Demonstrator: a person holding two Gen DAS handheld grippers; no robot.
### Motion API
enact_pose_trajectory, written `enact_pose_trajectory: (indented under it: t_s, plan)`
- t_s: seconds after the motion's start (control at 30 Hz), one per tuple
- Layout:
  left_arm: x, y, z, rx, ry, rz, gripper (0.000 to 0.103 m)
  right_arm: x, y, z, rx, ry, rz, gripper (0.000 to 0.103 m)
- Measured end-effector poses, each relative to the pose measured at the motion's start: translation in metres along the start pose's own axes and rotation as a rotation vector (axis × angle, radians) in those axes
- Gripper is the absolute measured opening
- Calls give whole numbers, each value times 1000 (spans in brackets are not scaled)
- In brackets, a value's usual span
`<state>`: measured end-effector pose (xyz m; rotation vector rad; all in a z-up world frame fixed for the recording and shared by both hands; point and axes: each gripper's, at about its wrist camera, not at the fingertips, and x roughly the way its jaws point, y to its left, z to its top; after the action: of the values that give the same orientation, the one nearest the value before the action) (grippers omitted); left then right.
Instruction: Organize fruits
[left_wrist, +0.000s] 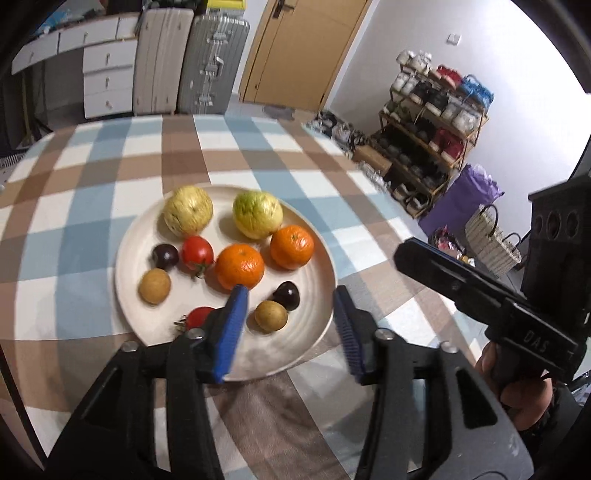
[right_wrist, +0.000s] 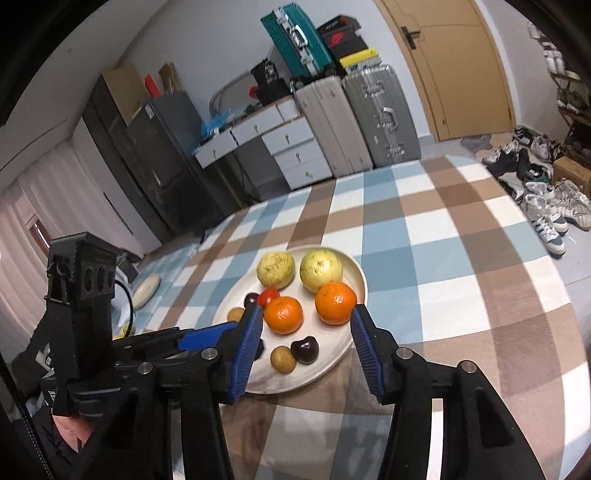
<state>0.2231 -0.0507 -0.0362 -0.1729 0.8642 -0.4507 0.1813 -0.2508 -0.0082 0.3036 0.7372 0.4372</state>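
Left wrist view: the left gripper (left_wrist: 290, 319) hangs over the near rim of the plate (left_wrist: 127, 258) on the checked bench (left_wrist: 92, 206), jaws released, nothing between them. On the plate lie two guavas (left_wrist: 188, 215), two oranges (left_wrist: 240, 266), tomatoes (left_wrist: 197, 253), dark plums (left_wrist: 165, 256) and small brown fruits (left_wrist: 154, 286).

Right wrist view: the right gripper (right_wrist: 306, 350) is likewise parted and empty, near the plate (right_wrist: 328, 373). The oranges (right_wrist: 335, 302) look firm and round, likely to roll; I would take one across its middle. Tomatoes seem soft, so squeeze lightly.
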Motion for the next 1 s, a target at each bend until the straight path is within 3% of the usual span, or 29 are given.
enact_pose_trajectory:
  t_s: [0.1,0.2,0.3,0.43,0.47,0.73,1.0]
  plan:
    - [-27,-4,-3,2,-67,38,72,-20,5,-1,-2,-51,-16,54]
    - [-56,-13,-11,30,-134,62,73,-42,8,-6,19,-97,-27,76]
    - [-85,-24,-26,70,-197,98,87,-61,15,-12,4,-138,-39,80]
    - [-118,-37,-45,97,-270,161,94,-89,28,-21,-19,-210,-62,94]
    - [-127,-40,-51,98,-292,182,102,-95,33,-24,-33,-228,-70,96]
    - [-177,-47,-88,81,-398,286,103,-136,75,-49,-140,-335,-102,102]
    - [-210,-41,-118,60,-427,280,103,-151,101,-78,-194,-336,-99,102]
